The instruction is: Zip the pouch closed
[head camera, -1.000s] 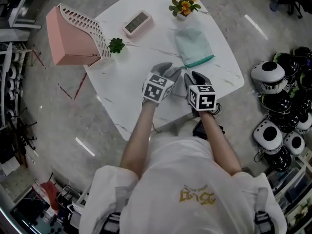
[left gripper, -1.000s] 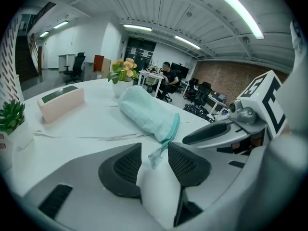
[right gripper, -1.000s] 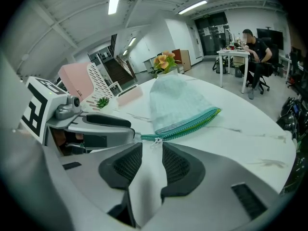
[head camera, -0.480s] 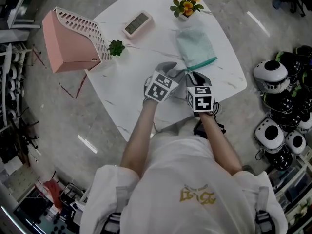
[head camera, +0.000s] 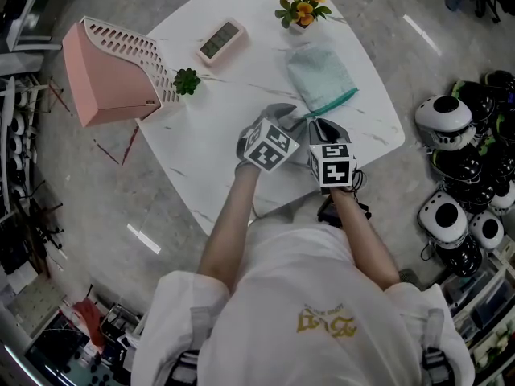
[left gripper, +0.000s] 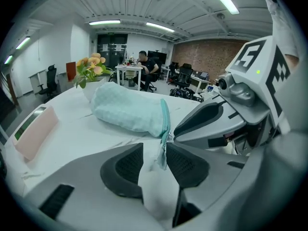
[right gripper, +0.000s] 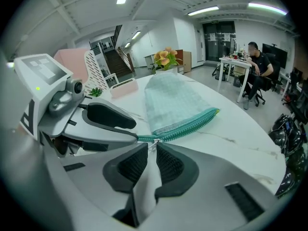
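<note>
**Two small holds on a soft pouch**

Head view: the pouch is lying on the right part of the white, marble-patterned counter. The left tool and the right tool are meeting at its near corner. The pouch is looking soft and light, so an uneven pull could be dragging or bunching it.

Left gripper view: the left tool is pinching only the thin teal tape end between dark textured pads. So little cloth may be slipping out.

Right gripper view: the right tool is pressing together on the tiny pull tab of the ribbed teal zipper. The tab may be escaping. The waffle-woven fabric is sagging limply.
</note>
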{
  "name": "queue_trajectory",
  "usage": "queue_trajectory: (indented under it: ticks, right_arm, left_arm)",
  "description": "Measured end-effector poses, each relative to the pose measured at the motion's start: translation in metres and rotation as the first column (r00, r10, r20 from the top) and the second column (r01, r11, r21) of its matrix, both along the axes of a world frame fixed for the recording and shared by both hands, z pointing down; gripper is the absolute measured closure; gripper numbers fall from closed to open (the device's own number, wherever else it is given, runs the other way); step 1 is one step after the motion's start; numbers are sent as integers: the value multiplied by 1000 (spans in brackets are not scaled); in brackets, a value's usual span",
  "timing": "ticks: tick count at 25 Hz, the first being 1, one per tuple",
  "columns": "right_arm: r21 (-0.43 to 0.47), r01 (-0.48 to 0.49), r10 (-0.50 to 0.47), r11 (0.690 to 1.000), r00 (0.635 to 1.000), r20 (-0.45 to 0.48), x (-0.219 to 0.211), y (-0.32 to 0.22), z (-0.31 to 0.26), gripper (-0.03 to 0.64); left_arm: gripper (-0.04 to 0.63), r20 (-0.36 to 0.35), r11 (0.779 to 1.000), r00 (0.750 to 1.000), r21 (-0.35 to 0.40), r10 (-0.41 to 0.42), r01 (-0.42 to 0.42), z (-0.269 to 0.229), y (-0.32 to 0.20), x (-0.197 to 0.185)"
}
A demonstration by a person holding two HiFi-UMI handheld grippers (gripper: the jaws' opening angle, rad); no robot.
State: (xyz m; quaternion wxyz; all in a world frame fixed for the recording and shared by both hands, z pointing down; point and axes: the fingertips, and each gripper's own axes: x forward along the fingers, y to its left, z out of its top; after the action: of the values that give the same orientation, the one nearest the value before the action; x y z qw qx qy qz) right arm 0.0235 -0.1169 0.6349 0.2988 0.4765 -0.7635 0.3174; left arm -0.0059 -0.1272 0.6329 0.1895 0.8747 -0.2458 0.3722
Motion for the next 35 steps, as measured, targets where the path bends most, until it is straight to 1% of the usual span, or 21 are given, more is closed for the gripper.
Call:
queue_trajectory:
  ticks: [10, 13, 19, 24, 28, 31, 35]
  right_arm:
    - [13, -28, 28, 1000, 999, -14, 19, -2, -4, 557]
    - [5, -31, 31, 1000, 1000, -6, 23, -1, -3, 558]
    - [-13, 18, -18, 1000, 1000, 0, 22, 0, 0, 557]
    - [-6, 34, -34, 999, 999, 0, 20, -5, 0, 557]
    - [-4, 63, -64, 998, 998, -8, 18, -5, 2, 558]
    - [0, 75, -75, 997, 997, -16, 18, -5, 4, 563]
    - [5, 91, -90, 996, 996, -27, 19, -5, 5, 597]
  left_arm:
    - [439, 1, 999, 1000, 23, 24, -24, -3, 1, 12]
    - [442, 9, 999, 999, 25, 38, -39, -3, 3, 18]
    - [468, 44, 997, 997, 22, 69, -70, 6, 6, 27]
    - [492, 56, 997, 996, 32, 69, -70, 6, 2, 29]
    - [503, 66, 995, 994, 43, 89, -91, 7, 2, 31]
    - [538, 76, 992, 991, 54, 112, -116, 9, 5, 35]
    - [551, 80, 990, 989, 56, 123, -127, 10, 6, 37]
